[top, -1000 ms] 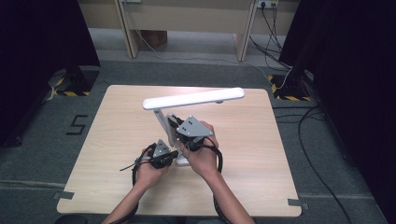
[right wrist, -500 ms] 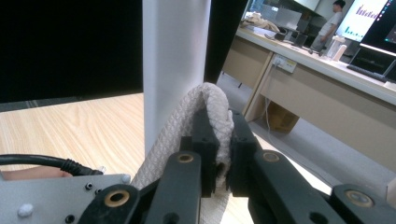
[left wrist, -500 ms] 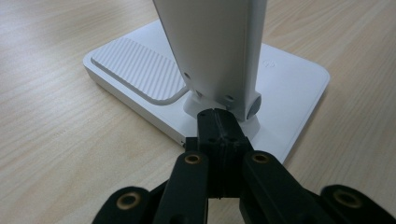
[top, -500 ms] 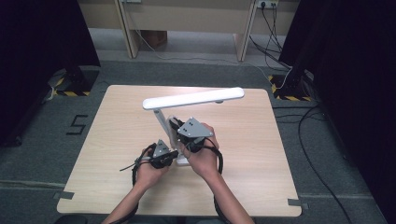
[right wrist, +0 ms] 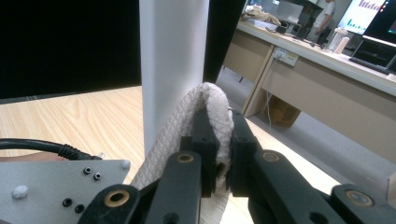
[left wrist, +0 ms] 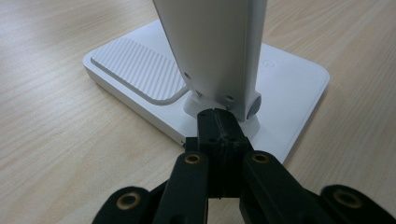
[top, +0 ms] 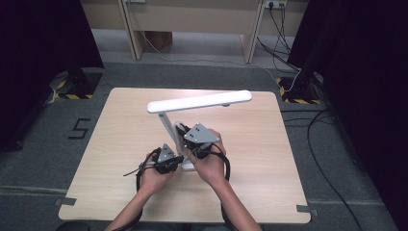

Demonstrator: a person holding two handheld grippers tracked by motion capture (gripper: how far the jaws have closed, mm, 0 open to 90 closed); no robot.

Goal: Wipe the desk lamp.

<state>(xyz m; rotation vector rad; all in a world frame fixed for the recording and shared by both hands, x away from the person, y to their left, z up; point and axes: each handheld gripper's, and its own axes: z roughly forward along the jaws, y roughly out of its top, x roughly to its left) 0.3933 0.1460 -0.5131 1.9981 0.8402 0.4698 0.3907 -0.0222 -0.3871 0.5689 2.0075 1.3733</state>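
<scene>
A white desk lamp stands on the table, with its lit head bar [top: 199, 101] on a slanted stem [top: 168, 129] above a flat square base [top: 187, 165]. My left gripper [top: 180, 160] is shut with nothing between the jaws. Its tips [left wrist: 219, 116] rest right at the stem's hinge [left wrist: 245, 101] on the base [left wrist: 289, 88]. My right gripper [top: 181, 129] is higher up beside the stem [right wrist: 173, 56]. It is shut on a white textured cloth [right wrist: 187, 121], which loops over its tips [right wrist: 218, 116] and lies against the stem.
The wooden table [top: 120, 125] has bare surface on all sides of the lamp. A wooden desk [right wrist: 327, 88] with sockets stands beyond the far edge. Black cables [top: 317, 125] run over the carpet at the right. Black curtains hang on both sides.
</scene>
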